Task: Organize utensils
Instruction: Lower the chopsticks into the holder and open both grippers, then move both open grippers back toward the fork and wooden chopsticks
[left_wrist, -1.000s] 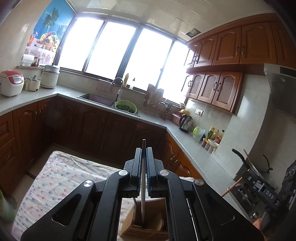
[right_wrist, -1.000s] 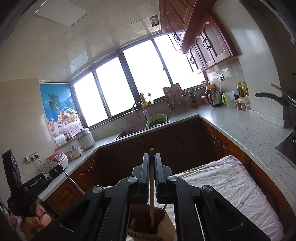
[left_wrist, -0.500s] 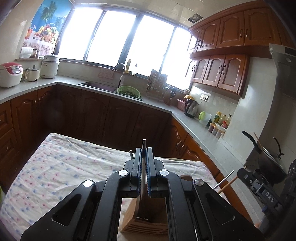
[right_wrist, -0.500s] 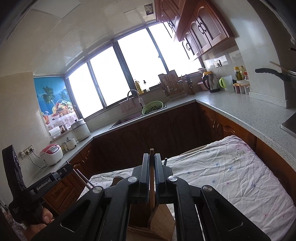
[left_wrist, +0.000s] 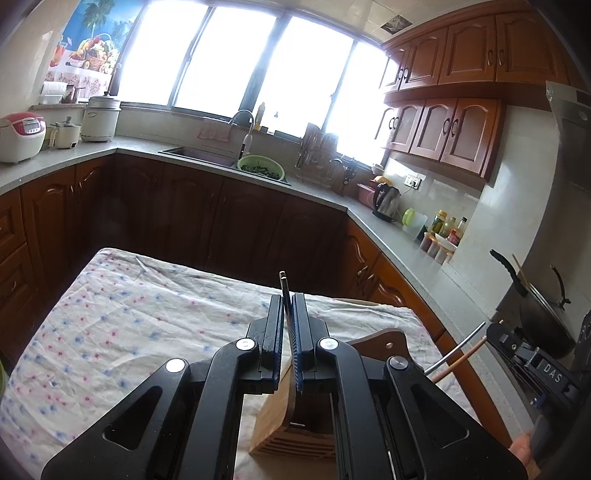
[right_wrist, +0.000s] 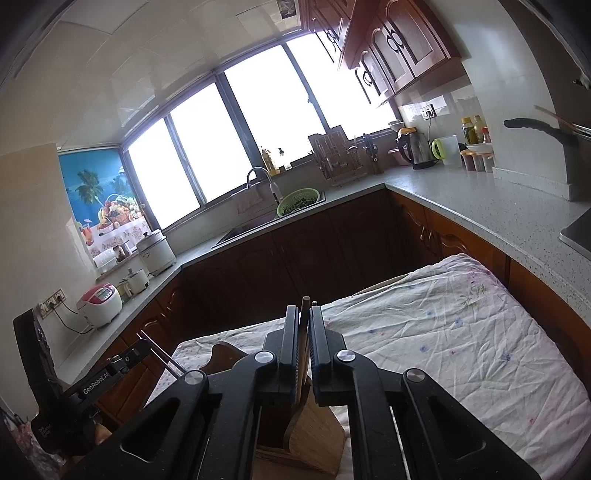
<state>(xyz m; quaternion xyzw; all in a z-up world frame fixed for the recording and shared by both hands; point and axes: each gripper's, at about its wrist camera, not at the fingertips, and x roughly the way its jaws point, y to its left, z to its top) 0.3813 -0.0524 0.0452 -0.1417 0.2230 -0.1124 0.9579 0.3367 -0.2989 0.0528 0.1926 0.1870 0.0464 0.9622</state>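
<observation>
right tongs (right_wrist: 303, 325) | clamp wooden chopstick (right_wrist: 305, 303) | above wooden holder (right_wrist: 314, 435)

Both wrist views look forward, slightly down, close above slotted wooden utensil holder (left_wrist: 295, 417) (right_wrist: 314, 435) on floral-cloth surface (left_wrist: 122, 325) (right_wrist: 461, 332); both share it.

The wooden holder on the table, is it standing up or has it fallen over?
Standing up. The wooden holder sits flat on the flowery tablecloth, its opening facing up, with the left gripper holding a thin metal utensil above it.

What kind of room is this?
It looks like a home kitchen. There is a steel sink with a curved tap, brown wooden wall cupboards, and a red and white rice cooker on the grey stone countertop.
</observation>
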